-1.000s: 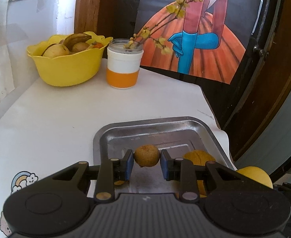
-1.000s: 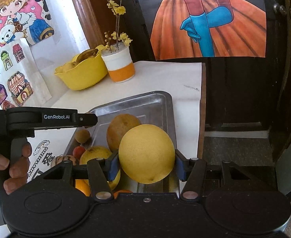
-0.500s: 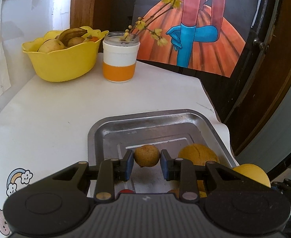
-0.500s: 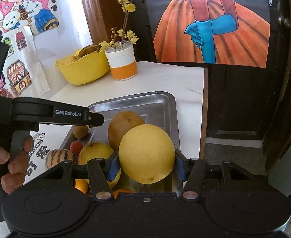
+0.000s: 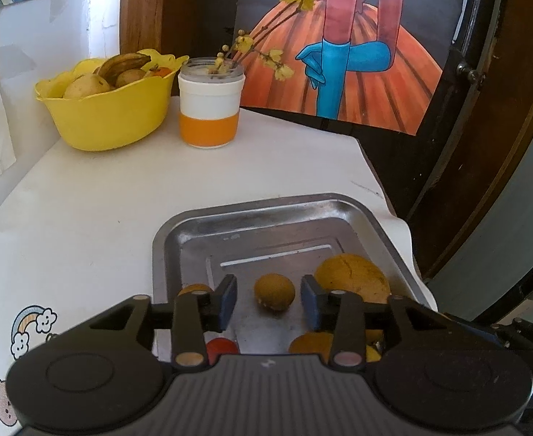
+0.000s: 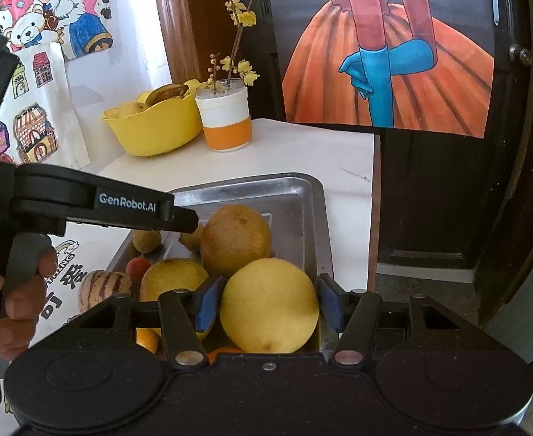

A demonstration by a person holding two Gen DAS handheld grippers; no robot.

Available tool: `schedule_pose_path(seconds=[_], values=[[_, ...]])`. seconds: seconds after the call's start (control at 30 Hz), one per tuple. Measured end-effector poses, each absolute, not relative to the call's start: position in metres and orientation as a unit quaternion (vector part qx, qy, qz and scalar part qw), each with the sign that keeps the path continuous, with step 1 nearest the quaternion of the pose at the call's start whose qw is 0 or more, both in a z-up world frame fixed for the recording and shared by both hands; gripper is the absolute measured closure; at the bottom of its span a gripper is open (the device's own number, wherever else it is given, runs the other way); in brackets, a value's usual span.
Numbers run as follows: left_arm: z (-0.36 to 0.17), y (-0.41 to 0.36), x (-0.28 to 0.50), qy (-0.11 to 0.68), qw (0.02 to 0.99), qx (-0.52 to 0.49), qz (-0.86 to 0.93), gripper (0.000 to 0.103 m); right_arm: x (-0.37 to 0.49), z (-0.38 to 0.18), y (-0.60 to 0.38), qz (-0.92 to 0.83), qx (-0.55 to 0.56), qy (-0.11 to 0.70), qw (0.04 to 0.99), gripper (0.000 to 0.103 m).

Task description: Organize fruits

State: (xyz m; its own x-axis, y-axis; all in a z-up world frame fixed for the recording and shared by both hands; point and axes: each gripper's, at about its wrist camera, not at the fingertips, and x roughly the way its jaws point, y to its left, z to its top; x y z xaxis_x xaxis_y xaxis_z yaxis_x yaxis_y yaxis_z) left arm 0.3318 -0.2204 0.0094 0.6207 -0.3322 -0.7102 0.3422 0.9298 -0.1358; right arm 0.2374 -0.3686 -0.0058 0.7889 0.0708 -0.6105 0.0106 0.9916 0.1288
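My left gripper [image 5: 268,299] is open; a small brown round fruit [image 5: 274,291] lies between its pads on the metal tray [image 5: 266,218], touching neither. A larger brownish fruit [image 5: 352,278] sits to its right. My right gripper [image 6: 268,303] is shut on a big yellow round fruit [image 6: 269,305] over the tray's near right corner [image 6: 313,196]. Below it lie a brown fruit [image 6: 235,239], a yellow fruit [image 6: 174,276], a striped fruit [image 6: 103,289] and a small red one [image 6: 138,267]. The left gripper's finger [image 6: 121,207] crosses the right wrist view.
A yellow bowl [image 5: 110,116] holding a banana and other fruits stands at the back left of the white table [image 5: 85,200]. An orange-and-white jar [image 5: 210,109] with flower twigs stands beside it. The table's right edge drops off beside a dark wooden door [image 6: 430,181].
My left gripper has opened and let go of the small brown fruit, which now rests on the tray. The right gripper still holds the yellow fruit, moved slightly forward.
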Motion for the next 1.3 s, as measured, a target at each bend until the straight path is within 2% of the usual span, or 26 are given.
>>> schedule_pose_path(seconds=[0.07, 0.17, 0.33, 0.5, 0.63, 0.77, 1.3], values=[[0.013, -0.219, 0.329, 0.389, 0.902, 0.005, -0.188, 0.053, 0.235, -0.004, -0.368, 0.015, 0.061, 0.319, 0.946, 0.042], [0.019, -0.216, 0.323, 0.378, 0.907, 0.002, -0.186, 0.042, 0.231, 0.001, -0.368, 0.014, 0.060, 0.310, 0.949, 0.036], [0.031, -0.210, 0.312, 0.354, 0.920, 0.000, -0.168, 0.016, 0.222, 0.011, -0.365, 0.008, 0.055, 0.294, 0.954, 0.027], [0.044, -0.203, 0.300, 0.335, 0.930, -0.001, -0.154, 0.006, 0.210, 0.024, -0.360, 0.002, 0.049, 0.275, 0.960, 0.017], [0.055, -0.194, 0.286, 0.318, 0.937, -0.005, -0.144, 0.001, 0.196, 0.034, -0.355, -0.004, 0.040, 0.257, 0.966, 0.006], [0.064, -0.182, 0.269, 0.306, 0.943, -0.015, -0.131, 0.001, 0.183, 0.044, -0.350, -0.007, 0.032, 0.243, 0.969, 0.002], [0.092, -0.132, 0.194, 0.262, 0.959, -0.046, -0.096, 0.000, 0.121, 0.079, -0.334, -0.031, 0.020, 0.179, 0.983, 0.001]])
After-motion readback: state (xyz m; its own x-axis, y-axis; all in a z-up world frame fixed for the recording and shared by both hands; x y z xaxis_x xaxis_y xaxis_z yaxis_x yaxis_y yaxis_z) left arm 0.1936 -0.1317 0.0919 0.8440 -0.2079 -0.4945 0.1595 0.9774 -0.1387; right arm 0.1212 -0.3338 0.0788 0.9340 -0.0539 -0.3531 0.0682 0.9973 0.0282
